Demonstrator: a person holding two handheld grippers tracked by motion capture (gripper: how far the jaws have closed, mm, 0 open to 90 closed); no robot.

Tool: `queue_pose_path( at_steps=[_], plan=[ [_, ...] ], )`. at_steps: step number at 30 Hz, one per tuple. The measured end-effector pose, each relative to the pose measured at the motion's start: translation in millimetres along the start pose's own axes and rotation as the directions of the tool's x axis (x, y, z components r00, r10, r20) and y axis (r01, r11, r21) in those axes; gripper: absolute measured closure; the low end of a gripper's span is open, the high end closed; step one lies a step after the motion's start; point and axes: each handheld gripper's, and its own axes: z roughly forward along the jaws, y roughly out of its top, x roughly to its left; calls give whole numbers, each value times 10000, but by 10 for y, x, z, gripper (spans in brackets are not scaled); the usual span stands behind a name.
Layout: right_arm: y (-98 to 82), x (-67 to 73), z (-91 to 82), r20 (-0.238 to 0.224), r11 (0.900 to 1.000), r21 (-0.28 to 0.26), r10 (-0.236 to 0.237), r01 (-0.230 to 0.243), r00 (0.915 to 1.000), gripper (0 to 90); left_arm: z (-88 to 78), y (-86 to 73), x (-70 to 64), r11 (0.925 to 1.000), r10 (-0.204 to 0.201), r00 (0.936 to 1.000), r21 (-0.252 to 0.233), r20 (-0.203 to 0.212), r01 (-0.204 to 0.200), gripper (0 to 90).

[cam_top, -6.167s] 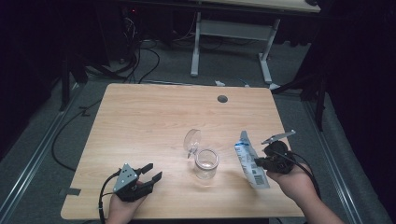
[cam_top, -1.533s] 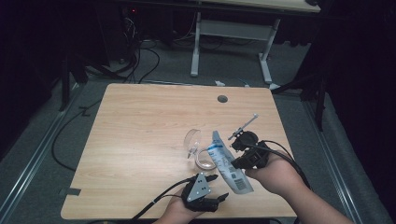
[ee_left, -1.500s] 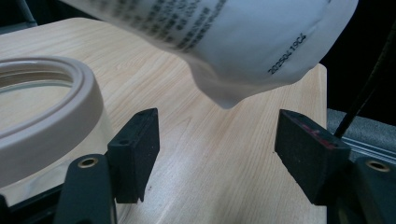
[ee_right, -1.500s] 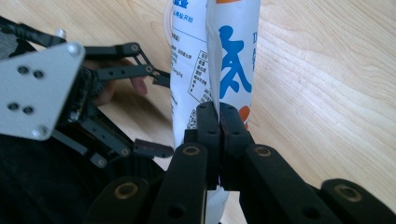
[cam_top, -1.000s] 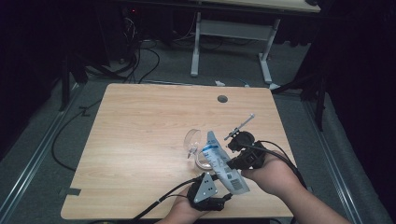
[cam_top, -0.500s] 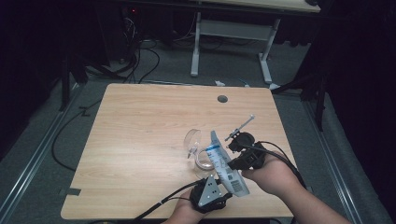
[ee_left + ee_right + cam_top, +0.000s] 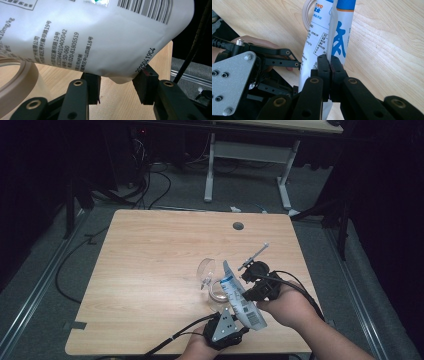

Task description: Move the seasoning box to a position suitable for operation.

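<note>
A: Item one: pouch (image 7: 242, 296), white with blue print. Location?

B: Held tilted above the tabletop (image 7: 150, 265), near its front edge, top end over the mouth of the glass jar (image 7: 218, 291). The right claw (image 7: 330, 65) is clamped flat on its side seam. The left claw (image 7: 116, 83) has just been closing on the bottom corner, which sits between the jaws; the pads look to be at the film, though a firm pinch can't be told.

A: Handling notes?

B: Likely light, soft and slick; the film dents and bulges, so it will probably sag and shift if gripped mid-body. Best hold: the flat sealed seams and corners.

A: Item two?

B: Jar, clear glass, upright, just beside the left claw. Probably fragile and easily tipped. Its clear lid (image 7: 205, 271) stands on edge just behind it.

A: Obstructions?

B: Jar rim directly under the pouch; trailing cables (image 7: 170, 340) at the front edge. Elsewhere a small round hole (image 7: 238, 226) far back.
</note>
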Motion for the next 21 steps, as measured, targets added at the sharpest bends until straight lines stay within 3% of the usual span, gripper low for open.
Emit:
queue_pose_path(
  at_steps=[21],
  plan=[
    [56,-7,15,-77,9998,65,185,-184,9998,890,-13,12,-19,10000,-73,9995,-20,-313,72,621]
  ],
)
